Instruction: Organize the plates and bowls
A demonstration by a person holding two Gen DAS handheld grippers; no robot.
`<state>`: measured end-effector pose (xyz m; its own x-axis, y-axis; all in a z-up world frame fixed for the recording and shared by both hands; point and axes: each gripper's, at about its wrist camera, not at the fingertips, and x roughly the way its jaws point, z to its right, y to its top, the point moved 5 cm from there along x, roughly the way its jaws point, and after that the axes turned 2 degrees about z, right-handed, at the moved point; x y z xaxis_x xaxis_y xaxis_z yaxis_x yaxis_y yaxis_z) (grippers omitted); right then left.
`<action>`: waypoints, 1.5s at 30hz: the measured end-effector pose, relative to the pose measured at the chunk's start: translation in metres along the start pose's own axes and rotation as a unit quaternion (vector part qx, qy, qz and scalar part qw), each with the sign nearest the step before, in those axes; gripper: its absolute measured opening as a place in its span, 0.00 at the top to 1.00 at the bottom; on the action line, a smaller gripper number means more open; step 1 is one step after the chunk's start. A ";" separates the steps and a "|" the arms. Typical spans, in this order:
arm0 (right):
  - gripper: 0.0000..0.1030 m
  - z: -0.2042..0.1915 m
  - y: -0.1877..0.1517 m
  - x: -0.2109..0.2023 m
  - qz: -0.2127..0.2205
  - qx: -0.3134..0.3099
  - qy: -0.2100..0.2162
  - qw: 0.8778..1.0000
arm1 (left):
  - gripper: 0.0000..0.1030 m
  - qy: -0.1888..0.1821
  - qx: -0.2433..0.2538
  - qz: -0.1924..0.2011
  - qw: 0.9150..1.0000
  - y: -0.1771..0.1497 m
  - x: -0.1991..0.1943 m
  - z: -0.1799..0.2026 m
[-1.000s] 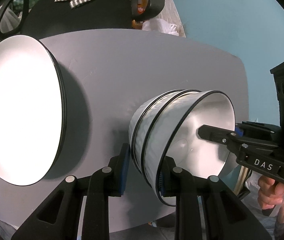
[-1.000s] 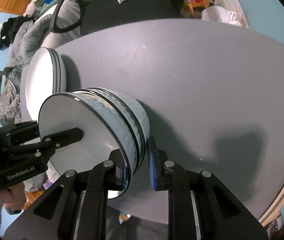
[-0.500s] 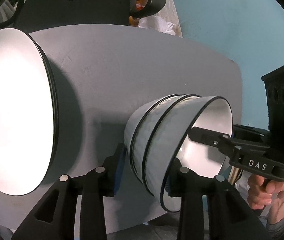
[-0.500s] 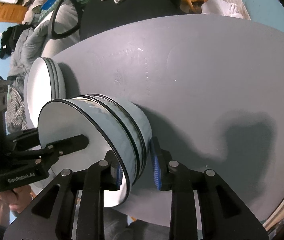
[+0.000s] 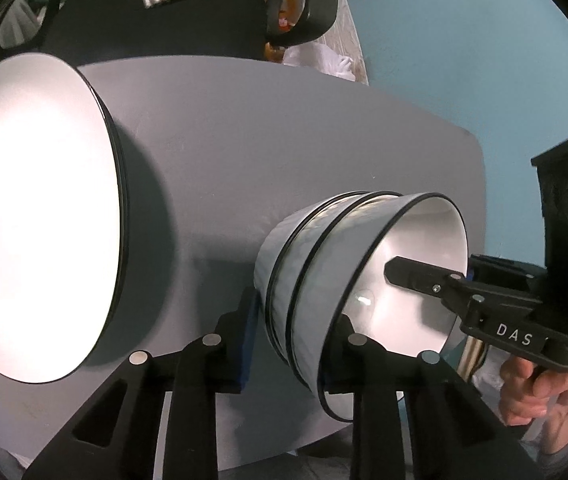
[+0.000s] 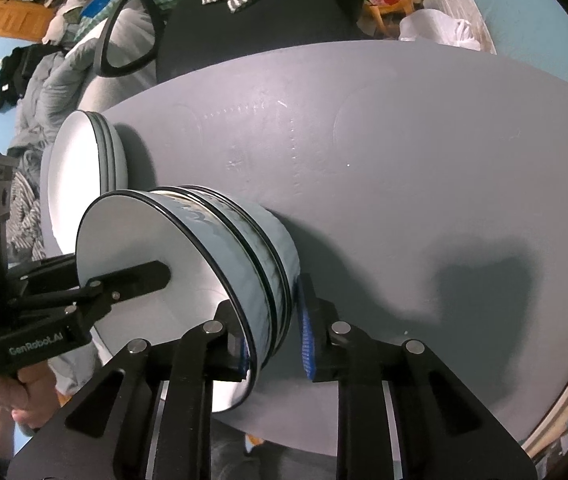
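Observation:
A stack of three white bowls with black rims (image 5: 324, 280) stands on the grey table (image 5: 263, 128); it also shows in the right wrist view (image 6: 243, 248). My left gripper (image 5: 290, 344) has one finger inside the top bowl and one outside against the stack's wall. My right gripper (image 6: 271, 340) holds the opposite side of the stack the same way. A stack of white plates with black rims (image 5: 35, 208) lies to the left of the bowls and shows in the right wrist view (image 6: 83, 168) too.
A black office chair (image 6: 243, 20) with a striped cloth stands behind the table. Clothes and clutter (image 6: 43, 72) lie at the far left. A white bag (image 6: 436, 28) sits beyond the table's far edge. A blue wall (image 5: 464, 60) is on the right.
The bowl stack, held by both grippers, has shifted slightly across the table relative to the plates. Both grippers keep their hold.

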<state>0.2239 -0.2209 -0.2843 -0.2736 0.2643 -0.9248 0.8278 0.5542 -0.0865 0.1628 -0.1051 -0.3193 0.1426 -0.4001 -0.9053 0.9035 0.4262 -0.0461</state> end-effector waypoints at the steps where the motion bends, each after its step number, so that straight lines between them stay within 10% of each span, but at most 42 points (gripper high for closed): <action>1: 0.81 -0.001 0.001 0.000 0.000 -0.002 -0.002 1.000 | 0.77 0.003 0.003 0.001 1.000 0.000 -0.001 0.000; 24: 0.82 -0.044 -0.002 -0.020 0.009 -0.013 -0.004 1.000 | 0.79 0.030 0.019 0.028 0.999 0.001 -0.059 -0.003; 45: 0.82 -0.155 0.043 -0.009 0.024 -0.081 -0.003 0.996 | 0.79 0.050 -0.031 0.077 0.995 0.017 -0.126 -0.111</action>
<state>0.1855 -0.0768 -0.2225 -0.2330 0.2891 -0.9285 0.7500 0.6612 0.0177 0.1151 0.0423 -0.2523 0.2338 -0.2441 -0.9411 0.8466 0.5270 0.0736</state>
